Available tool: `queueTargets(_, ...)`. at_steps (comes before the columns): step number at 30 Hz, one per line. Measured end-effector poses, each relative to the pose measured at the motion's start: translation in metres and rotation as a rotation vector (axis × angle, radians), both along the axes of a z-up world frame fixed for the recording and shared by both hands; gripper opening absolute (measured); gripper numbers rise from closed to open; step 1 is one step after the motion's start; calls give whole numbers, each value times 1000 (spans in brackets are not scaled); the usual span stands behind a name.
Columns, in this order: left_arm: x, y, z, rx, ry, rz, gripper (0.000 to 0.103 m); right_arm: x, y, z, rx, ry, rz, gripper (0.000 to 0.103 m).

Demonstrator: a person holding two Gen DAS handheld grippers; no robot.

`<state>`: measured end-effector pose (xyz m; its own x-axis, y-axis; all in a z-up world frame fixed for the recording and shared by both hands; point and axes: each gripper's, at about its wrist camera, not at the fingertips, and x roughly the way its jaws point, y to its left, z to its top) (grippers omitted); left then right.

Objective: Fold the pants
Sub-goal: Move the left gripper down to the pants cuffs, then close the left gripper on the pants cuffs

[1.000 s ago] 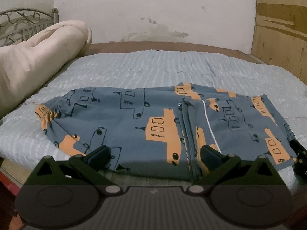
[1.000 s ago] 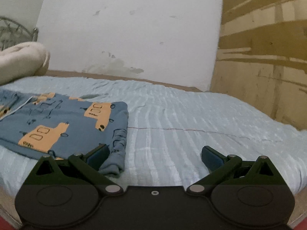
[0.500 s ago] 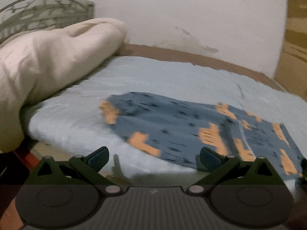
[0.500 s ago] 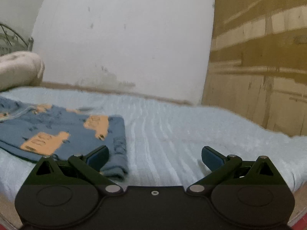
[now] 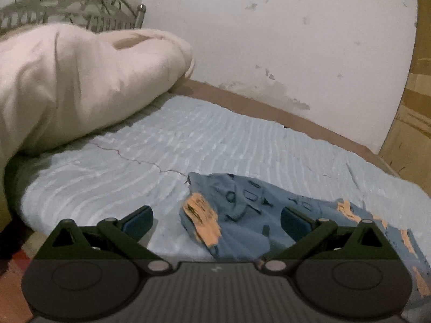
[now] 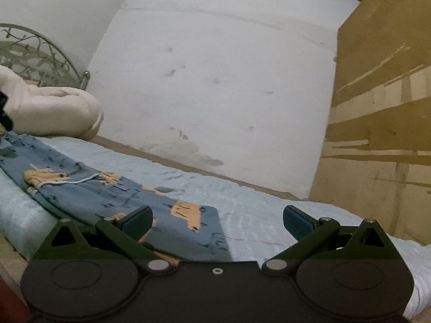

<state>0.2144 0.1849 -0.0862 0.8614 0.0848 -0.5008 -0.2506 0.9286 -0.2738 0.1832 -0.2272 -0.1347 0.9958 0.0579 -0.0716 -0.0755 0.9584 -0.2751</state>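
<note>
So the blue pants (image 5: 242,215) with the orange car print are lying on the light blue bedspread (image 5: 161,145), close to the near edge of the bed.

Left wrist view: the left gripper (image 5: 216,219) has its jaws spread wide with nothing pinched. The gathered end of the pants sits right in the gap between the fingers, a bit bunched up, with an orange patch just ahead of the middle. The rest of the fabric trails off to the right past the right finger. You only get this end of the garment here. Ahead and to the left is a big cream rolled duvet (image 5: 75,86), with a metal headboard (image 5: 72,8) behind it.

Right wrist view: this one shows the other end, which the left view cuts off. The right gripper (image 6: 217,220) is also wide open and holding nothing. The pants (image 6: 107,193) stretch away to the front left, flat, and their squared-off end lies just ahead of the left finger (image 6: 137,220). A thin white drawstring (image 6: 67,181) shows farther up the fabric. The right finger (image 6: 296,222) is over bare bedspread (image 6: 269,215). Only this view takes in the brown wooden panel (image 6: 382,134) on the far right, next to the stained white wall (image 6: 215,80).
</note>
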Motion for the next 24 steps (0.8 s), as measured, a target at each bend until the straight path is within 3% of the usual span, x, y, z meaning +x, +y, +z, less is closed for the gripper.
queueTargets(2, 8, 11, -7, -53, 12, 12, 101, 1, 8, 6, 14, 15, 23, 102)
queueTargets(6, 14, 29, -19, -153, 30, 50, 88, 9, 30, 15, 63, 66, 78, 102)
queueTargets(14, 9, 39, -23, -192, 17, 52, 67, 34, 74, 23, 81, 143, 201, 102)
queueTargets(16, 10, 37, -22, -193, 24, 42, 62, 41, 82, 23, 82, 167, 201, 102)
queueTargets(20, 16, 25, -19, -156, 39, 16, 43, 54, 92, 17, 69, 227, 198, 102)
queueTargets(24, 20, 4, -14, -35, 69, 53, 39, 65, 98, 6, 84, 275, 196, 102)
